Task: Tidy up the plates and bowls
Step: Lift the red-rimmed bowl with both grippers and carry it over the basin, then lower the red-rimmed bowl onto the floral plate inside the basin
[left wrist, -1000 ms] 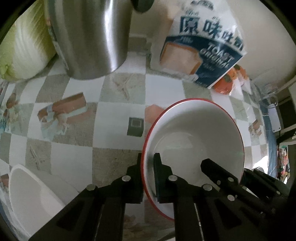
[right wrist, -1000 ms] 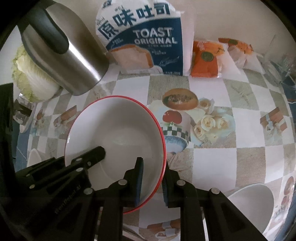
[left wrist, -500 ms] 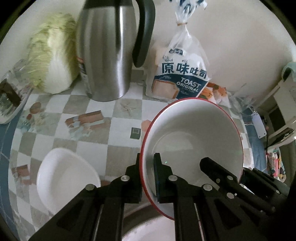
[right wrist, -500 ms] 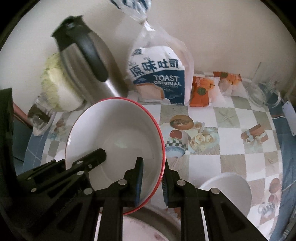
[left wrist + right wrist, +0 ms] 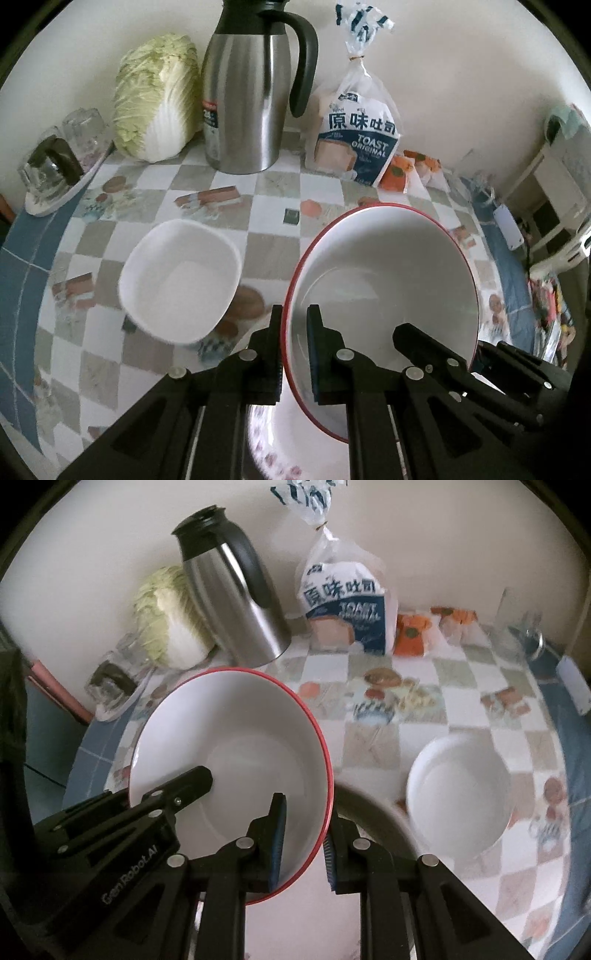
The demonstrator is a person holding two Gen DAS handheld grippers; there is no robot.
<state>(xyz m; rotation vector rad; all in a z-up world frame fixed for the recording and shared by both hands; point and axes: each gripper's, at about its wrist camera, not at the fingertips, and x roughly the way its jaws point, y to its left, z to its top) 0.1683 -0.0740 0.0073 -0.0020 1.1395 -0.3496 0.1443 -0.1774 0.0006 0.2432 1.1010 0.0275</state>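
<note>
A white bowl with a red rim (image 5: 388, 273) (image 5: 240, 738) hangs tilted above the table, held from both sides. My left gripper (image 5: 295, 314) is shut on its left rim, one finger inside and one outside. On the opposite rim my right gripper (image 5: 304, 805) is shut the same way. A squarish white bowl (image 5: 181, 280) stands on the checked cloth to the left. A round white bowl (image 5: 458, 794) stands to the right. Below the held bowl lies a patterned plate (image 5: 273, 450) (image 5: 373, 812), blurred and partly hidden.
Along the back wall stand a napa cabbage (image 5: 155, 96), a steel thermos jug (image 5: 247, 103), a bag of toast bread (image 5: 354, 136) and orange snack packets (image 5: 399, 170). A tray with glasses (image 5: 55, 162) sits at the far left. The table edge curves round on both sides.
Both grippers have risen and drawn back from the wall with the red-rimmed bowl between them. The two white bowls and the plate underneath have come into view.
</note>
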